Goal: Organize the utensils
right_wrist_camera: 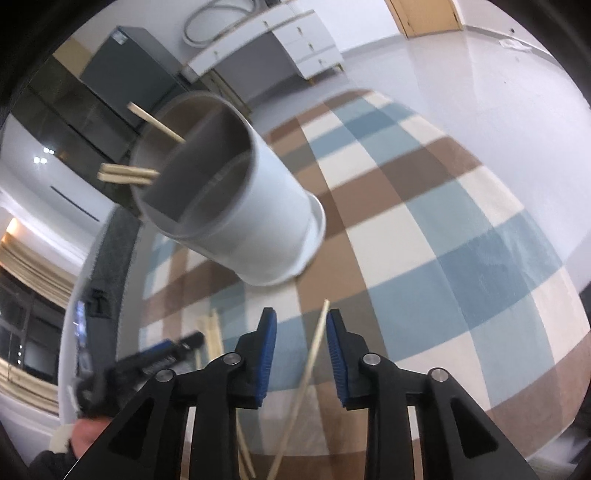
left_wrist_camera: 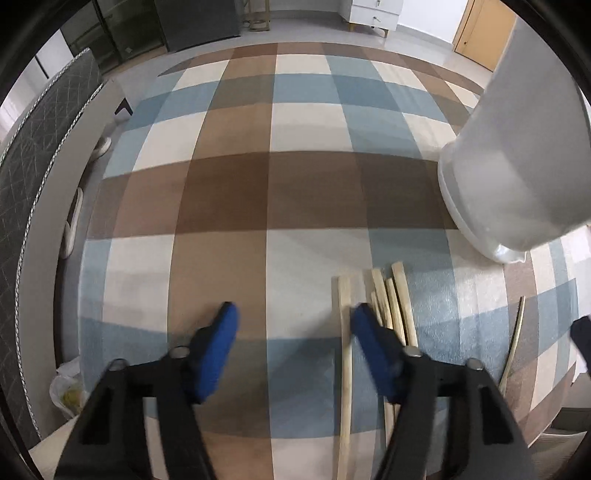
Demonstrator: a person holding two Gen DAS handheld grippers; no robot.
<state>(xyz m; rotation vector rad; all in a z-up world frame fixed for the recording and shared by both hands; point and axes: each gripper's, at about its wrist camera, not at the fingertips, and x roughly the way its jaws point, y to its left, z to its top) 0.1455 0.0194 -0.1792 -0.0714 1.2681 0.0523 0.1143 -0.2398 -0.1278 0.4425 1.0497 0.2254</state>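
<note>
A single chopstick (right_wrist_camera: pixel 314 354) is seen lying between the open pads of the right claw (right_wrist_camera: pixel 301 350), not yet pinched; it would best be gripped near mid-length, kept level, then lifted and fed tip-first into the grey holder (right_wrist_camera: pixel 236 206), which stands just beyond and already carries three sticks (right_wrist_camera: pixel 129 173). The left claw (left_wrist_camera: pixel 291 325) is held wide and empty, its right pad beside a loose bundle of chopsticks (left_wrist_camera: pixel 391 299) left on the surface (left_wrist_camera: pixel 229 192), which is covered in a brown, blue and cream check cloth. Farther off, a pale floor, a white drawer unit (left_wrist_camera: pixel 373 14) and a wooden door (left_wrist_camera: pixel 480 33) are made out
</note>
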